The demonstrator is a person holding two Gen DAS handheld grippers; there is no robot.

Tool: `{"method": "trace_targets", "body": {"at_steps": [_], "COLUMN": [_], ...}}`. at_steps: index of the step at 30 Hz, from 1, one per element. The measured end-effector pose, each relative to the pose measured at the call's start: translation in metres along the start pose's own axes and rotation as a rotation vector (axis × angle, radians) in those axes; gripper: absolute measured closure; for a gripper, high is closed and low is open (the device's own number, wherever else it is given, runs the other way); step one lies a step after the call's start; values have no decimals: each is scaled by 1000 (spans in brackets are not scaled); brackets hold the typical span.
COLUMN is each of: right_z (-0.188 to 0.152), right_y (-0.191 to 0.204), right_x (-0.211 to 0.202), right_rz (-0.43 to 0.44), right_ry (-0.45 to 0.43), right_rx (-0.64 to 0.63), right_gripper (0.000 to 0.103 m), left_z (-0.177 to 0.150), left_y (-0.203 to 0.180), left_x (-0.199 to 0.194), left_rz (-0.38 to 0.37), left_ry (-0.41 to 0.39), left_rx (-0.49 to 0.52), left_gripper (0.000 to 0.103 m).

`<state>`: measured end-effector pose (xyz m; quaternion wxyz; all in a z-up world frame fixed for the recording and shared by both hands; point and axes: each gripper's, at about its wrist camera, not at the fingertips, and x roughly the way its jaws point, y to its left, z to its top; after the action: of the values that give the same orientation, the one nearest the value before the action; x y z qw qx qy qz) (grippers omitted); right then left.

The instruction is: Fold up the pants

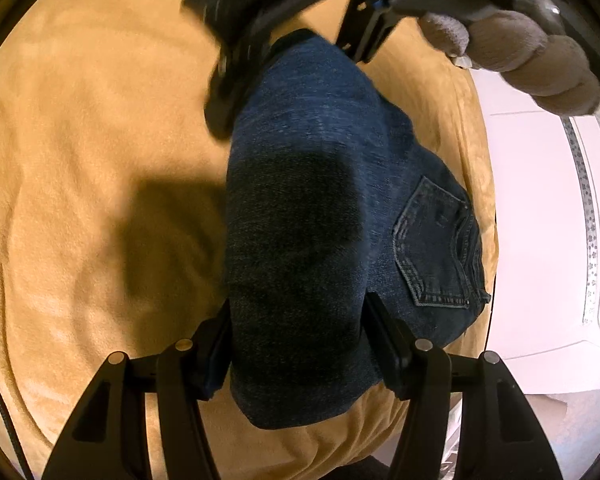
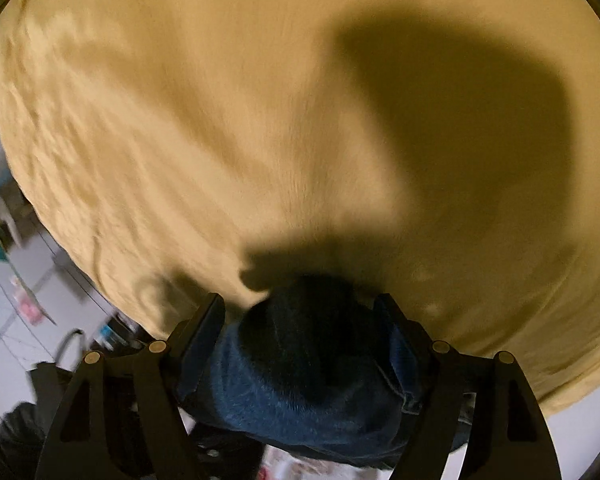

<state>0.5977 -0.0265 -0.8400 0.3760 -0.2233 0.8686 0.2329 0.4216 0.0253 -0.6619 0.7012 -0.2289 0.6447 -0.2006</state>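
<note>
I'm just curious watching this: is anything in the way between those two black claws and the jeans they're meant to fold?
Nothing visible is. The jeans lie folded on the tan blanket, and denim already sits between the fingers of both the left gripper and the right gripper.

Under my jaws a bed spread with a tan fleece blanket [image 1: 92, 128], softly rumpled, shadowed in patches, dark blue jeans [image 1: 312, 184] lying folded on it near its right edge
</note>
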Motion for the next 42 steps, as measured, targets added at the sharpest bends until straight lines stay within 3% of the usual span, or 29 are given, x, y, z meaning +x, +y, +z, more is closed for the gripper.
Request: {"method": "trace_targets", "body": {"at_steps": [3,5,8,10,12,13,15,16,17,19,21,22,23,25,27,29,33,34,36,37,38,39,42], "right_z": [-6,-15,-31,-35,-44,-46,-43,-44,-52,-78,-107,-134,-151,-200,-237,-283,-336,-346,-351,-354,-354,-354,-358], "right_y": [0,-16,-47,-65,-101,-112,-108,-100,-95,-101,-105,-114,-120,-143,-167,-180,-197,-203,-209,-212,-213,-211,-221], "right_x": [1,-10,-16,-9,6,13,7,-4,-25,-69,-94,-109,-115,-117,-114,-79,15,38,72,90,108,119,149], "right_rz": [-8,65,190,321,543,626,612,558,488,442,417,369,336,280,279,299,345,366,448,507,578,602,698], "right_ry": [14,-7,-56,-91,-128,-146,-174,-213,-274,-391,-485,-555,-601,-701,-739,-756,-714,-699,-682,-674,-681,-694,-735], "right_rx": [-17,93,257,375,568,605,509,423,350,272,251,270,297,383,473,593,761,804,839,855,855,854,926], "right_gripper": [56,65,70,71,73,73,71,65,48,23,21,21,20,20,20,20,20,20,21,33,60,71,71], "left_z": [-6,-11,-11,-10,-10,-11,-9,-8,-8,-2,7,16,24,46,72,97,125,129,136,136,136,136,136], "left_y": [-25,-42,-40,-30,-20,-15,-4,2,6,17,24,27,30,35,39,36,18,11,5,5,10,18,34], "left_x": [-2,-1,3,8,15,17,15,10,5,-11,-27,-33,-36,-34,-22,1,45,51,57,61,63,64,67], "left_rz": [31,68,74,61,64,62,32,6,-8,-40,-40,-44,-54,-59,-59,-73,-77,-82,-30,-16,-19,-48,-116], "left_ry": [-17,-25,-35,-22,16,27,55,61,58,31,-16,-42,-54,-61,-42,18,114,114,119,125,130,133,138], "left_rx": [92,161,164,150,138,131,82,35,2,-88,-157,-188,-203,-230,-251,-256,-212,-197,-157,-156,-169,-208,-285], "left_gripper": [46,46,46,46,46,46,44,44,44,45,31,18,12,11,11,11,14,29,42,51,56,58,60]}}
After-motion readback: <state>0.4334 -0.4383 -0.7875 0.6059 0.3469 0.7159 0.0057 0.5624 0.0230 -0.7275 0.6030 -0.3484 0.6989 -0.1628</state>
